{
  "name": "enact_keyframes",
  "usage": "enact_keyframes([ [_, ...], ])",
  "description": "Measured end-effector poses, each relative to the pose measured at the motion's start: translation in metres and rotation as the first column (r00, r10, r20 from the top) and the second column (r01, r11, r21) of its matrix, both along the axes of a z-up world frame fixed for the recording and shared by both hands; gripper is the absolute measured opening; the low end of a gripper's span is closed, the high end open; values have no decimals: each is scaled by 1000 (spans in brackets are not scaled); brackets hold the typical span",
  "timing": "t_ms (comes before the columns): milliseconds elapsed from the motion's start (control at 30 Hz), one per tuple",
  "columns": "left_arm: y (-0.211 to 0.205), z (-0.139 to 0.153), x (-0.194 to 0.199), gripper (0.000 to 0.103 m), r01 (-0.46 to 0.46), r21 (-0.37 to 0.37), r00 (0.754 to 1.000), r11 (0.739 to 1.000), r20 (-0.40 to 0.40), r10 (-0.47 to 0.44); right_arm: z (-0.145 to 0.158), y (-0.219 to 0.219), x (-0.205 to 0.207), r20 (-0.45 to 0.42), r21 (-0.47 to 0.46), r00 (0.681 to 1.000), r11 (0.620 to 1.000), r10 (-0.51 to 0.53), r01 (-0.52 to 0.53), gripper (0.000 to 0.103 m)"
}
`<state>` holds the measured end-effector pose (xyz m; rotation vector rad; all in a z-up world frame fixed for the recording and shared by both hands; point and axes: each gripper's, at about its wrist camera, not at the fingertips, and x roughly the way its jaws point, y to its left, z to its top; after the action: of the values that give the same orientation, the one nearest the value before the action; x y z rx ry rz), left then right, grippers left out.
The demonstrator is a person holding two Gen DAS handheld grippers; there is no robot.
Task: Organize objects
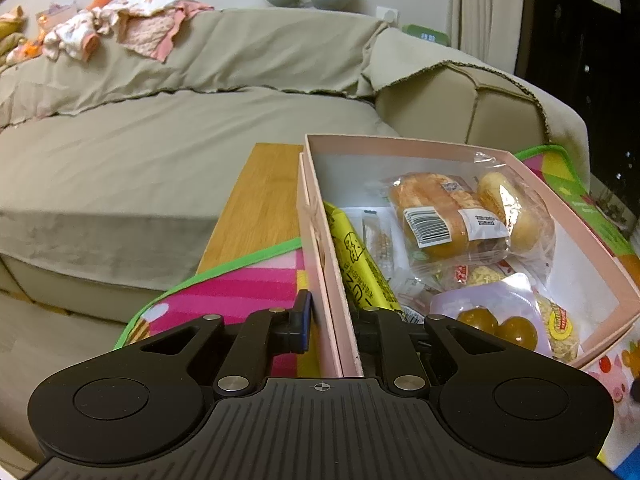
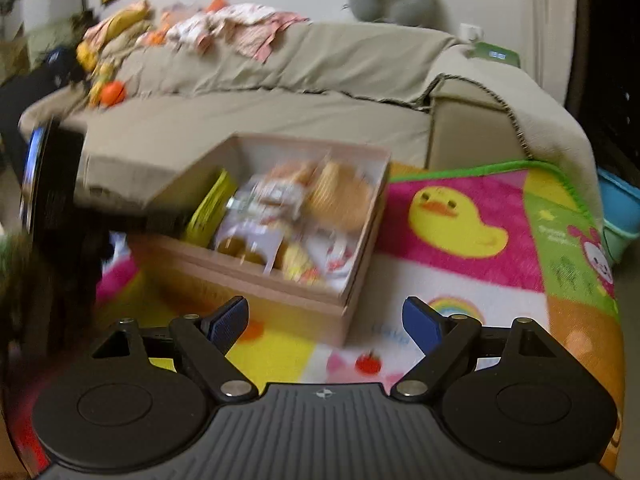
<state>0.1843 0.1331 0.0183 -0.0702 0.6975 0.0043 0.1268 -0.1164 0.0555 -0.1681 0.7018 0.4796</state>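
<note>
An open pink cardboard box (image 1: 320,216) sits on a colourful play mat. Inside lie a clear bag of bread rolls (image 1: 460,212), a long yellow packet (image 1: 360,268), a pouch with brown balls (image 1: 492,316) and several small snack packs. My left gripper (image 1: 334,320) is shut on the box's left wall, one finger outside and one inside. In the blurred right wrist view the same box (image 2: 280,292) lies just ahead. My right gripper (image 2: 324,322) is open in front of its near corner, blue pads (image 2: 228,322) wide apart with nothing between them.
The play mat (image 2: 460,216) spreads to the right of the box, with a blue tub (image 2: 616,216) beyond its edge. A wooden board (image 1: 260,200) lies left of the box. A covered beige sofa (image 1: 140,152) stands behind, with clothes (image 1: 132,20) on its back.
</note>
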Motion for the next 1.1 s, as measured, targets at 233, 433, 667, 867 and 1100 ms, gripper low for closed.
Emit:
enact_keyframes([
  [233,-22,-2,28,14,51,-11,999,999,4,-51,-16,-5,-8,-12,29,996,996,-90,90,85],
  [433,-29,3,26,36,45,72,999,996,4,-45,-12,-30,-23,34,26,976,976,-216,216,101],
  [667,-33,36,-26,51,23,154,993,988,107,-40,-16,-36,-55,41,16,965,965,-261,260,103],
  [867,-53,40,-96,46,39,82,989,996,142,-51,-39,-23,-76,13,-17,967,966,-256,256,103],
  [1100,-87,4,-143,46,84,61,991,995,98,-89,-57,-32,-67,-44,-12,953,954,-299,299,103],
])
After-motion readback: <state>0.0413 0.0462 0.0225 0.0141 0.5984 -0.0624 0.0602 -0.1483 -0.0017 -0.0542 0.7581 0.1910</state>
